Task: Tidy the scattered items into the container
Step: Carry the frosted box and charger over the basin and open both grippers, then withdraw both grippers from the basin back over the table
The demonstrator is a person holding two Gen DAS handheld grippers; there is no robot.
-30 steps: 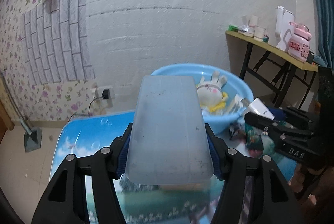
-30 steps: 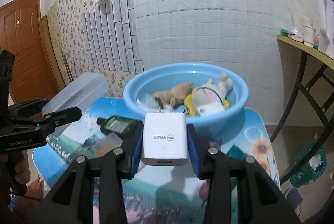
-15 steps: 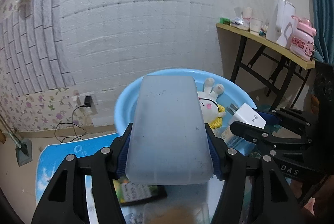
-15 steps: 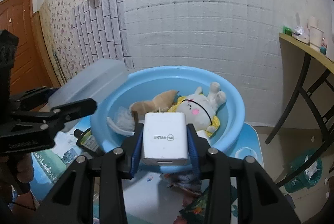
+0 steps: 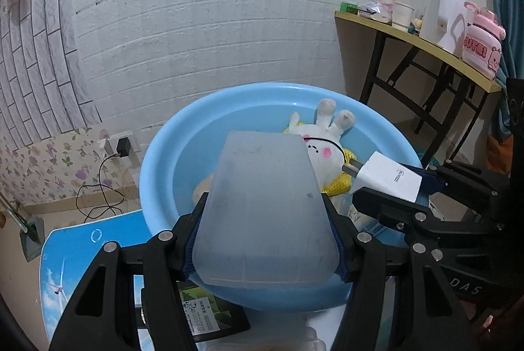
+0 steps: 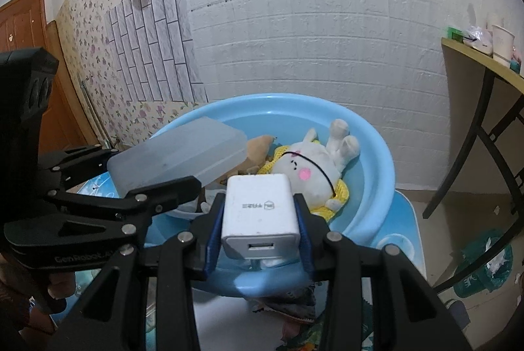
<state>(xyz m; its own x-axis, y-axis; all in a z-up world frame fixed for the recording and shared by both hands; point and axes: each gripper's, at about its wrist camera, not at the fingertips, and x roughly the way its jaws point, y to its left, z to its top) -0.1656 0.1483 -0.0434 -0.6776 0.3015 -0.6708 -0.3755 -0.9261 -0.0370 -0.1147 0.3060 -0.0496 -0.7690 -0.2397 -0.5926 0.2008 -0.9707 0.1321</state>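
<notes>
A round blue basin (image 5: 157,167) (image 6: 376,161) stands on the small table and holds a white plush rabbit (image 5: 322,138) (image 6: 314,164) in a yellow knit and a tan plush (image 6: 258,144). My left gripper (image 5: 267,220) (image 6: 157,174) is shut on a frosted plastic box (image 5: 265,207) (image 6: 177,154), held over the basin's near left rim. My right gripper (image 6: 260,220) (image 5: 422,184) is shut on a white USB charger (image 6: 260,207) (image 5: 386,177), hanging over the basin's near right side, prongs pointing inward.
A dark green packet (image 5: 209,318) lies on the blue picture-printed table (image 5: 82,252) under the basin's near edge. Crumpled wrappers (image 6: 288,302) lie in front of the basin. A side table (image 5: 419,36) with cups and a pink jar stands to the right. A white brick wall is behind.
Both grippers moved forward toward the basin with their loads; the box and the charger now hang over its inside instead of short of its rim. Grips are unchanged.
</notes>
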